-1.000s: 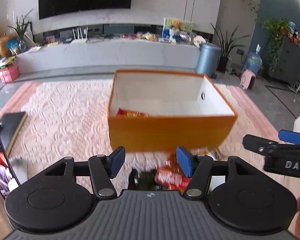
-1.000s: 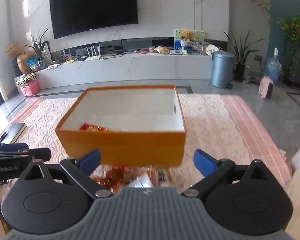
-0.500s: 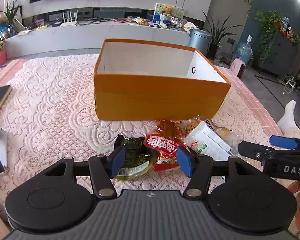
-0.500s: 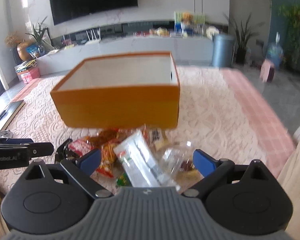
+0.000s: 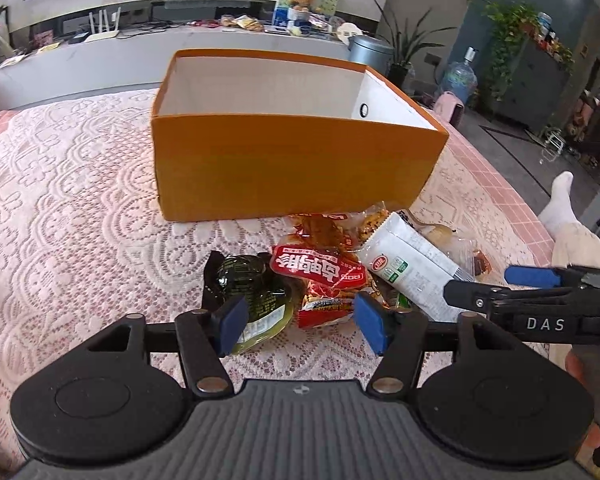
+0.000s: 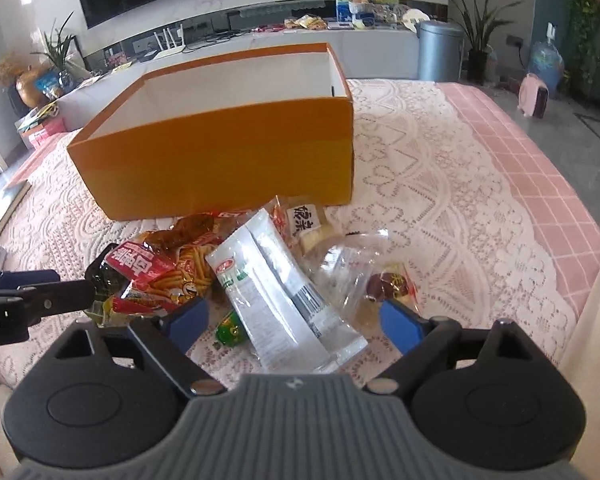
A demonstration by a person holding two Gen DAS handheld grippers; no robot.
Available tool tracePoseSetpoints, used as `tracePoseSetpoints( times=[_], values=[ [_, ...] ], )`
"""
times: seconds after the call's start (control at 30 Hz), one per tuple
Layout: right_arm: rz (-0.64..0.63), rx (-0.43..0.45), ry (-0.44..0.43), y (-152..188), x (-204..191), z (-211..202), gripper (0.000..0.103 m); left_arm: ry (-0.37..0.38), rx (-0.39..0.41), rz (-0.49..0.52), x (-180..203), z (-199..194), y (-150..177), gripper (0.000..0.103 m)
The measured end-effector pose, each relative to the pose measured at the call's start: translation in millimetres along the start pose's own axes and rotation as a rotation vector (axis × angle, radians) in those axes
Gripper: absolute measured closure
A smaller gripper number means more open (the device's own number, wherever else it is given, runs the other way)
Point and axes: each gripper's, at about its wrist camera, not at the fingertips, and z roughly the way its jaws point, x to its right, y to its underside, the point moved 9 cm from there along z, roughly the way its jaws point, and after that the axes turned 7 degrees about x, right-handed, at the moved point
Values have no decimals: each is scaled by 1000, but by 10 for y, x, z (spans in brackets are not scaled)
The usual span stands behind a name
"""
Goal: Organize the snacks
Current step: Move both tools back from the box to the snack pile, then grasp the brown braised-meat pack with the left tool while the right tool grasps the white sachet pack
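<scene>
Since a second ago, both of your views have dropped from the box's interior to the snack pile in front of it.

Left wrist view:
- Your left hand-held gripper (image 5: pixel 302 322): blue pads spread, nothing between them, poised just above the pile's near edge.
- Dark green glossy pouch (image 5: pixel 246 290): on the pink lace tablecloth (image 5: pixel 80 216), just ahead of the left pad.
- Red foil snack packet with white characters (image 5: pixel 320 270): beside the pouch, overlapping other wrappers.
- White plastic packet with a red-and-green logo (image 5: pixel 408 266): lying diagonally to the right.
- Orange cardboard box with white lining (image 5: pixel 296 168): open-topped, behind the pile, touching its far wrappers.
- Your right hand-held gripper (image 5: pixel 530 276): enters from the right.

Right wrist view:
- Your right hand-held gripper (image 6: pixel 296 320): pads spread wide, empty, either side of the white plastic packet's (image 6: pixel 276 292) near end.
- Clear crinkled wrapper with a dark red sweet (image 6: pixel 364 276): right of that packet.
- Orange cardboard box (image 6: pixel 220 160): behind the pile.
</scene>
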Motion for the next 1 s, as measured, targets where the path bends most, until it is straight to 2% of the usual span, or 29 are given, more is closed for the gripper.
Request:
tracePoseSetpoints(
  times=[0.23, 0.37, 0.53, 0.77, 0.9, 1.0],
  values=[
    [-81, 34, -23, -47, -120, 84, 16, 53, 10, -30, 95, 142, -45, 25],
    [-146, 32, -19, -52, -180, 184, 17, 42, 12, -9, 119, 281, -106, 22],
    [-204, 31, -9, -49, -227, 322, 18, 37, -9, -29, 72, 446, -155, 19],
    [-275, 37, -2, -19, -289, 456, 19, 27, -39, 7, 69, 658, -191, 18],
    [-309, 40, -10, 3, -340, 497, 24, 26, -41, 45, 112, 750, -221, 15],
    [-323, 47, -10, 4, -354, 514, 34, 35, -41, 48, 132, 794, -253, 16]
  ],
)
